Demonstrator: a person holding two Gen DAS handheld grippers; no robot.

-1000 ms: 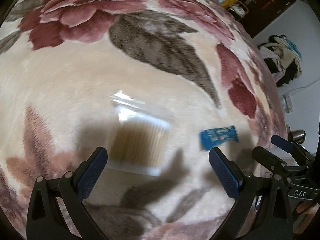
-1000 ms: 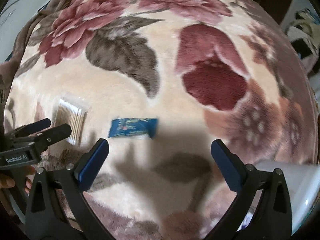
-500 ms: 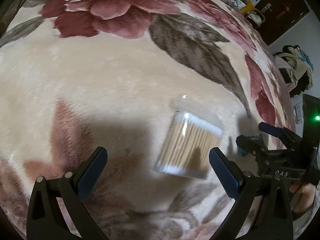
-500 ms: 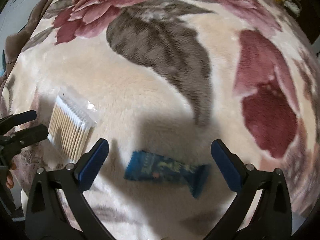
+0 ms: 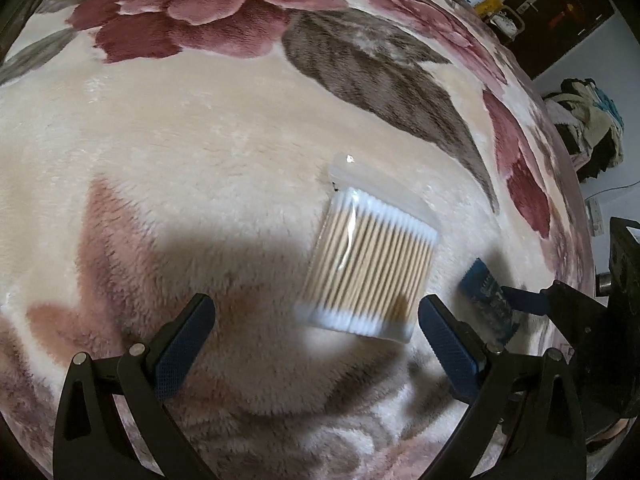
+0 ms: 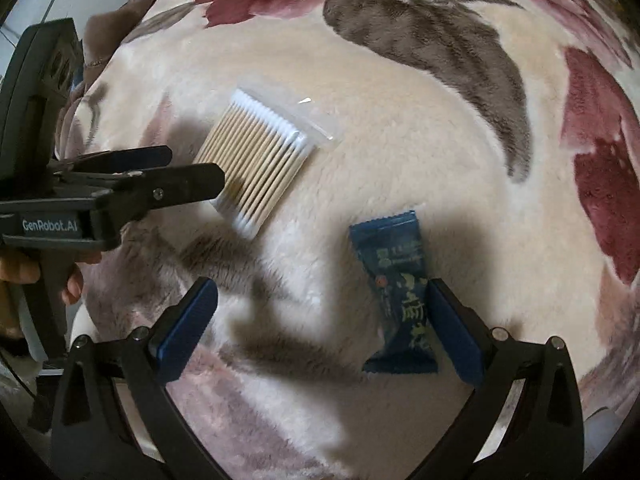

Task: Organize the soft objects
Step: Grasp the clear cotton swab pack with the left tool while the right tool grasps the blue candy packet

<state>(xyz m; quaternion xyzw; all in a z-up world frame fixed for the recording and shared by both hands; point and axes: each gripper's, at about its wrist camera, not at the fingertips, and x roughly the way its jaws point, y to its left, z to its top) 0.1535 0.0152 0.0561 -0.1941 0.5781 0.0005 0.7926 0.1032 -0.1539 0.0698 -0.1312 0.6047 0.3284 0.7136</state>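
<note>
You are at the approach step, each tool lining up on its own item and neither item gripped yet. Your left gripper (image 5: 316,330) stands wide open and empty, and the clear bag of cotton swabs (image 5: 370,264) lies flat on the blanket (image 5: 180,152) just ahead of it, nearer the right finger than the left, with its near corner beside that finger's pad. Your right gripper (image 6: 320,320) is also spread wide and holds nothing; the blue snack packet (image 6: 394,296) lies lengthwise just inside its right finger, close to or touching the pad, though which I cannot tell. The two items rest near each other but apart. To my eye the next move calls for you to shift each tool sideways so its item sits midway between the fingers, then lower and close gently, since both are thin, slippery wrappers lying on deep pile and a finger may slide over rather than under them. The surface is a plush cream blanket with large red flowers and grey-brown leaves, soft enough to give under pressure. Beyond its far edge the left wrist view shows a dark door (image 5: 560,12), a heap of clothes (image 5: 588,120) against a pale wall, and a wall socket (image 5: 596,220).
</note>
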